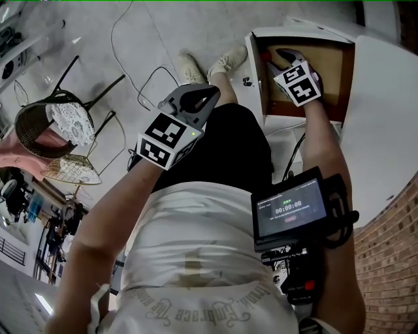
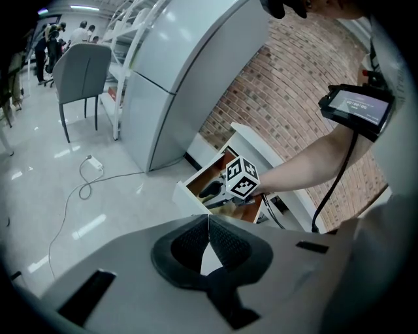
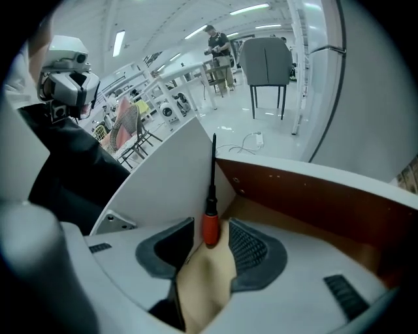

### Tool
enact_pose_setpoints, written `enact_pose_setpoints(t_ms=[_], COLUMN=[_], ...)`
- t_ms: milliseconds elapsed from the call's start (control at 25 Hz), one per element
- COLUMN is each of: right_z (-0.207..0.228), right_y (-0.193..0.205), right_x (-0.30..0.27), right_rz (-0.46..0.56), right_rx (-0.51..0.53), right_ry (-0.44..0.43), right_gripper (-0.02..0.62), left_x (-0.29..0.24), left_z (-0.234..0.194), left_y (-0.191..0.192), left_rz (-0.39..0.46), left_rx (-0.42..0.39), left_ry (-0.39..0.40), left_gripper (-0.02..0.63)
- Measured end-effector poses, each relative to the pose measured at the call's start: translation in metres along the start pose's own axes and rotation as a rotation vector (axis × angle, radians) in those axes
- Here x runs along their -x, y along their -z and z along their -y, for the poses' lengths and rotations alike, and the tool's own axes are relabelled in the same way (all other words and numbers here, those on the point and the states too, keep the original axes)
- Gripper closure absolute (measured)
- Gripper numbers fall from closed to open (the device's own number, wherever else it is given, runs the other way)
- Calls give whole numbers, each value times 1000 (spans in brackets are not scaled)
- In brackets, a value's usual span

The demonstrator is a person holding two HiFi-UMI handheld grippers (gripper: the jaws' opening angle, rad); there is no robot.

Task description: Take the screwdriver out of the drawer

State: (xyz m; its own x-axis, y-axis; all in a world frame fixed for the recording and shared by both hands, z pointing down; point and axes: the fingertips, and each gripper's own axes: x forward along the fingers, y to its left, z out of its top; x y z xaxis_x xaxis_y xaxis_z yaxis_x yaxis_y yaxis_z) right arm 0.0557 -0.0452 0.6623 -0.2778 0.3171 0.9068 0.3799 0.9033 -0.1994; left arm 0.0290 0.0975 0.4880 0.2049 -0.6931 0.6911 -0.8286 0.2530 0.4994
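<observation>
Well, only in the right gripper view is the red-handled, black-shafted screwdriver (image 3: 209,220) seen; from the head view it can't be picked out. It is framed by the wide-open jaws of the right gripper (image 3: 211,229), handle between the pads, inside the brown-lined white wooden drawer (image 3: 307,189). Its long axis is laid along the white side wall, shaft pointed away from the claw. The left gripper (image 2: 209,222) is seen closed on nothing.

You're in a big open test lab, not a home: a glossy white floor (image 2: 39,196), ceiling strip lights (image 3: 251,9), white racks (image 2: 128,29), a fridge (image 2: 196,52) by a brick wall (image 2: 294,104), a grey chair (image 2: 81,72), a cable (image 2: 81,182) trailing loose, and people (image 2: 49,36) at the far end.
</observation>
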Motion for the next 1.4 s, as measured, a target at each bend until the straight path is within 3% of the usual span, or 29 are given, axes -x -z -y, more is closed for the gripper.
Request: enact_pose_setpoints(t_ms=[160, 440, 760, 880, 1200, 1400], right_z=[-2, 13, 4, -2, -4, -6], right_y=[-6, -8, -14, -16, -16, -14], right_x=[-13, -30, -39, -41, -42, -42], right_rz=[21, 52, -14, -25, -50, -53], right_rx=[-4, -15, 123, 164, 180, 168], right_ry=[-38, -69, -143, -166, -237, -234], right_gripper=[424, 441, 446, 479, 497, 514], left_x=[-2, -21, -14, -11, -13, -13], left_z=[-7, -25, -31, -32, -28, -24], left_y=[2, 12, 10, 11, 6, 5], left_rz=[-5, -21, -15, -12, 4, 9], left_rx=[-21, 23, 58, 75, 91, 92], left_ry=[0, -13, -22, -31, -32, -29], left_gripper=[584, 584, 584, 584, 584, 584])
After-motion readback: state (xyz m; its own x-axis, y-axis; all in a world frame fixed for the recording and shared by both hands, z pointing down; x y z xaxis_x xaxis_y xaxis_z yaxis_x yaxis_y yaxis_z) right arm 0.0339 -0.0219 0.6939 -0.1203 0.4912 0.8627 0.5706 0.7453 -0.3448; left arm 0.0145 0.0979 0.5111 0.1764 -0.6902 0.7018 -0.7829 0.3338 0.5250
